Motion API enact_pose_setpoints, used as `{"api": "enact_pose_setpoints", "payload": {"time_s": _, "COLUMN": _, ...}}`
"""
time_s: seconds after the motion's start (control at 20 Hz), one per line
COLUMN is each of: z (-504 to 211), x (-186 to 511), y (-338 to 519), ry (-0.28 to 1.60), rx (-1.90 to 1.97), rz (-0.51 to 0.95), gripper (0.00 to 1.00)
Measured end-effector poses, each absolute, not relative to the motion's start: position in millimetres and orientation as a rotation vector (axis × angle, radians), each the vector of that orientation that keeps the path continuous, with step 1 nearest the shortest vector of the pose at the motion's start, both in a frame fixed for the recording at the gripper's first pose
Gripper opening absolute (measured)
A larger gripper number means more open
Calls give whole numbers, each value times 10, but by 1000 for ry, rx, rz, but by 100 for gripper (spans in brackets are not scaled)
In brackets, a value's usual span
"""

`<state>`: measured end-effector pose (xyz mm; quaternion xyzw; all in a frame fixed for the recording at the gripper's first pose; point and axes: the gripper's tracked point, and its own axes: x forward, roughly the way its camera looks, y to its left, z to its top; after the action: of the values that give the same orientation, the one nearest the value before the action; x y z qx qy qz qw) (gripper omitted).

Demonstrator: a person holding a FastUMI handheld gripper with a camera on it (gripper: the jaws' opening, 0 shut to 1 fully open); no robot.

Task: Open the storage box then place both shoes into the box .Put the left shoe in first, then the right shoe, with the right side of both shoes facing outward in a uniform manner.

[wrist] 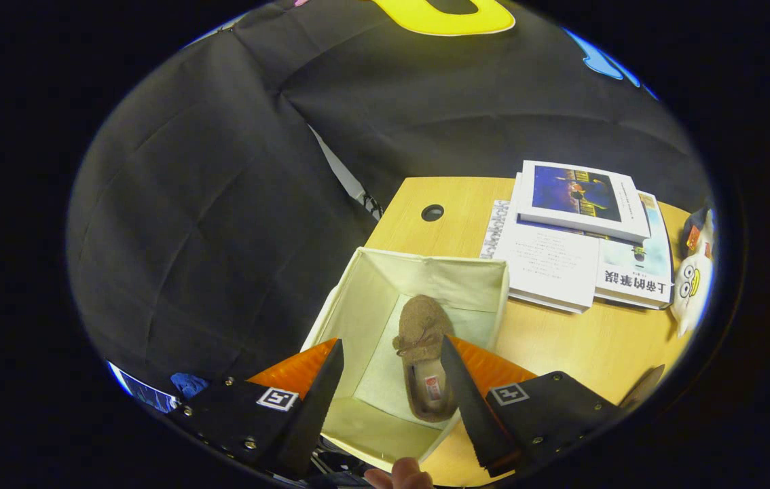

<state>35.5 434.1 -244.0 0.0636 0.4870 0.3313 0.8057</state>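
Black, orange-backed fingers of the gripper (392, 370) are standing wide apart over the storage box (373, 272), gripping nothing; open air is showing between the two tips. Directly below and between them, a brown suede-like shoe (424, 353) is lying flat on the box's pale floor, sole down, its toe pointing away from the fingers and its heel toward them. The shoe is sitting nearer the right finger, whose tip is overlapping the shoe's side in this view; whether they are touching cannot be told from here. A small bow is showing across the shoe's top, and a red-and-white tag is lying inside the heel.

The cream fabric box is standing open with its walls upright, resting at the near left corner of a light wooden table (582, 346). Beyond the fingers and to the right, a stack of books (578, 234) is lying flat on the table, just past the box's far right corner. Farther right, a white plush toy (692, 288) is sitting at the table's edge. Below the fingers, a fingertip of the person's hand (402, 473) is peeking into sight.
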Motion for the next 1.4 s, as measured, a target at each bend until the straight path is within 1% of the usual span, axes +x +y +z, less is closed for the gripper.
{"api": "enact_pose_setpoints", "payload": {"time_s": 0.4, "z": -2101, "x": 368, "y": 3657, "ry": 957, "rx": 143, "rz": 688, "gripper": 87}}
{"api": "enact_pose_setpoints", "payload": {"time_s": 0.5, "z": -2079, "x": 352, "y": 3415, "ry": 948, "rx": 141, "rz": 650, "gripper": 87}}
{"api": "enact_pose_setpoints", "payload": {"time_s": 1.15, "z": -2156, "x": 184, "y": 2128, "ry": 889, "rx": 180, "rz": 570, "gripper": 87}}
{"api": "enact_pose_setpoints", "payload": {"time_s": 1.4, "z": -2221, "x": 231, "y": 1544, "ry": 835, "rx": 209, "rz": 473, "gripper": 87}}
